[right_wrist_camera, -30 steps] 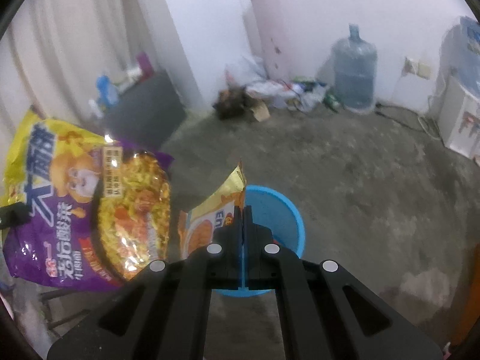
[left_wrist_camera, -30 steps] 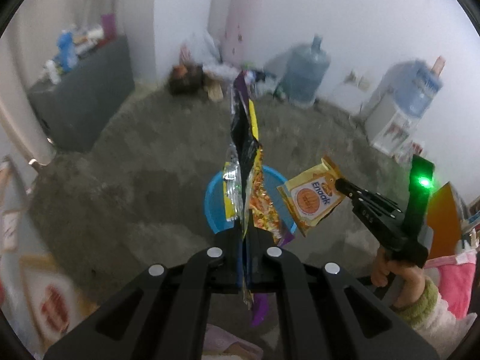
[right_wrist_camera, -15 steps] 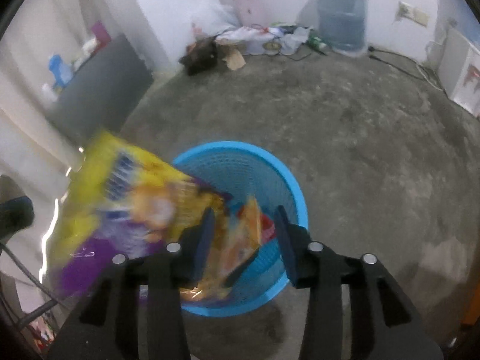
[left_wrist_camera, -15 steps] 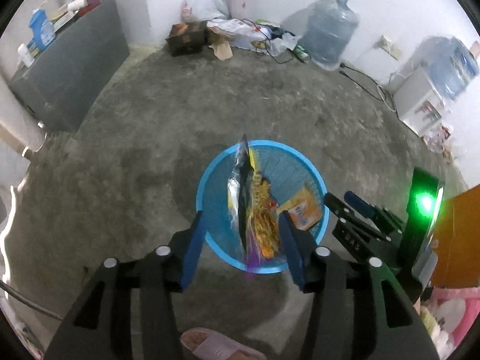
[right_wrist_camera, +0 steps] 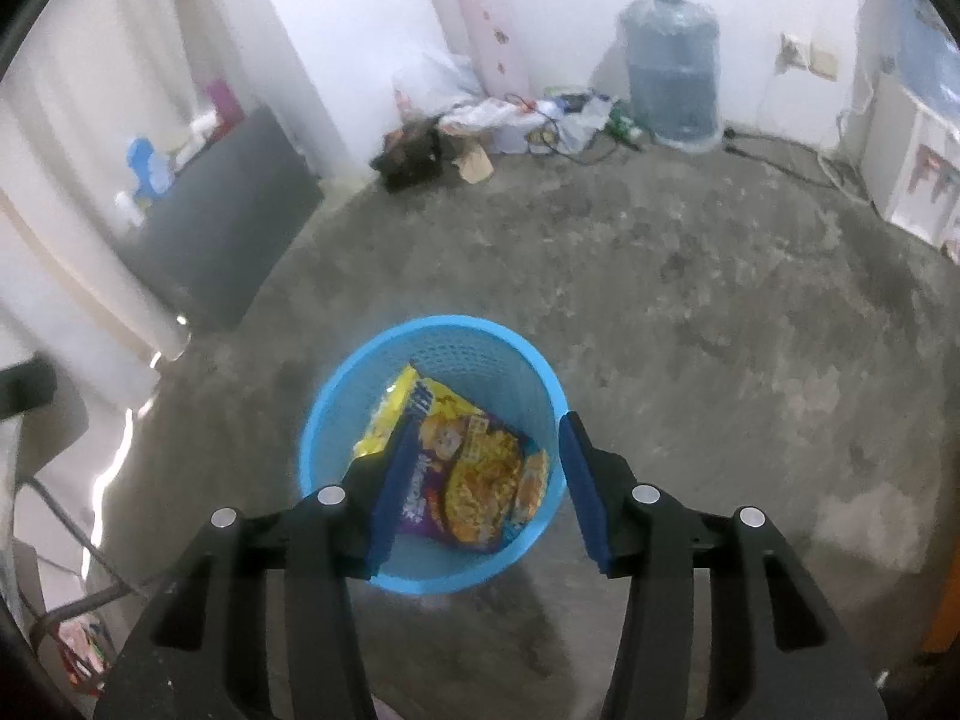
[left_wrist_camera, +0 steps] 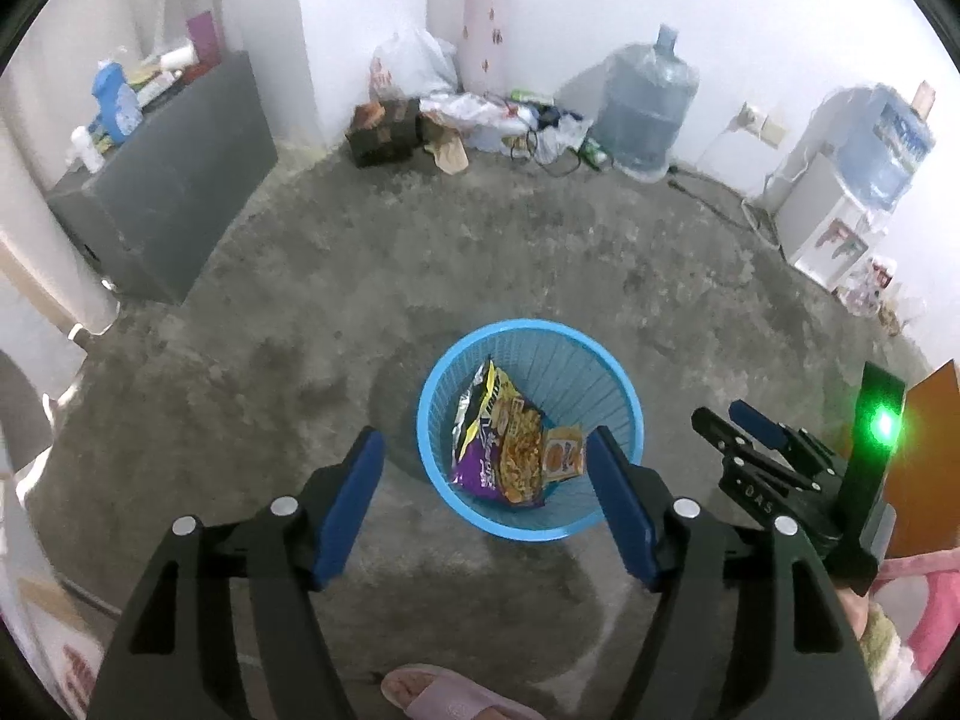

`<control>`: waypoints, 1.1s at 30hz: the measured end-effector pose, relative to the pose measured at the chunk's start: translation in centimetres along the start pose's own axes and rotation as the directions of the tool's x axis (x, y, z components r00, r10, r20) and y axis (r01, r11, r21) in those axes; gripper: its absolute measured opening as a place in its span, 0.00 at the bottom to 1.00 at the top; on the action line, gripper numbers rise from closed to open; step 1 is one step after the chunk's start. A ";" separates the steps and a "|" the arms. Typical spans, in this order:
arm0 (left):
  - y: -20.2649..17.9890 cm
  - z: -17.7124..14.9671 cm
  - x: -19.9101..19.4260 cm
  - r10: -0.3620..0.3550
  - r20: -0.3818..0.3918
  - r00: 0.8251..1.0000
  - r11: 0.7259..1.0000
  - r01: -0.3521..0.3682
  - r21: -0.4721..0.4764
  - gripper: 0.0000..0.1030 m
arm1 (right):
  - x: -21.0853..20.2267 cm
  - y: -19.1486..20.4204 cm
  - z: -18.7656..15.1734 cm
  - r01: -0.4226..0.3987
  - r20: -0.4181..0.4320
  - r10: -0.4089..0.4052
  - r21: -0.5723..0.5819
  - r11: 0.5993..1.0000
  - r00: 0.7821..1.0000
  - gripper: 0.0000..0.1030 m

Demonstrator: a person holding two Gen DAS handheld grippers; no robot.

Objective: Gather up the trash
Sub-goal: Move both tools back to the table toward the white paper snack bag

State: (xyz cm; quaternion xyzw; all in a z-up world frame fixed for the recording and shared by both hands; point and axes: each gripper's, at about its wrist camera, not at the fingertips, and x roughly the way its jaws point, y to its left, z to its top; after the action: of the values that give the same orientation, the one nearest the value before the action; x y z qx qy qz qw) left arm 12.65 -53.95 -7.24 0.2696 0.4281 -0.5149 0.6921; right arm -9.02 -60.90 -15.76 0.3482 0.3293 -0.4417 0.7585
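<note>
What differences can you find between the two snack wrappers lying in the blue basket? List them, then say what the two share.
1. Size: the purple noodle bag is clearly larger than the orange packet.
2. Colour: the noodle bag is purple and yellow; the packet is orange with a round picture.
3. Place: seen from the left claw's camera, the noodle bag fills the basket's middle, while the packet sits at its right.

Shared: both lie inside the blue basket, held by neither claw.
</note>
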 end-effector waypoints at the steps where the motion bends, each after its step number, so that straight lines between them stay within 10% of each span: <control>1: 0.3 -0.4 -1.4 -0.001 0.020 1.000 1.000 0.002 -0.007 0.67 | -0.8 0.2 0.0 -0.009 0.010 0.009 -0.010 1.000 1.000 0.50; 21: 5.9 -19.9 -23.8 0.113 0.291 0.950 0.959 -0.027 -0.281 0.69 | -13.8 10.3 -4.3 -0.015 0.183 0.084 -0.348 0.937 0.979 0.92; 33: 12.7 -37.9 -35.5 0.434 0.354 0.828 0.801 -0.176 -0.571 0.69 | -19.1 20.8 -8.7 -0.372 0.048 0.479 -0.566 0.736 0.876 0.89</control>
State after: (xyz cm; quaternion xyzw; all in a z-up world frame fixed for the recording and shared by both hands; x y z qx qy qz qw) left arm 9.08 -1.89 4.32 0.0093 0.3190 -0.3079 0.8963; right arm 0.57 -37.74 -0.10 0.1425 0.2770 -0.1758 0.9339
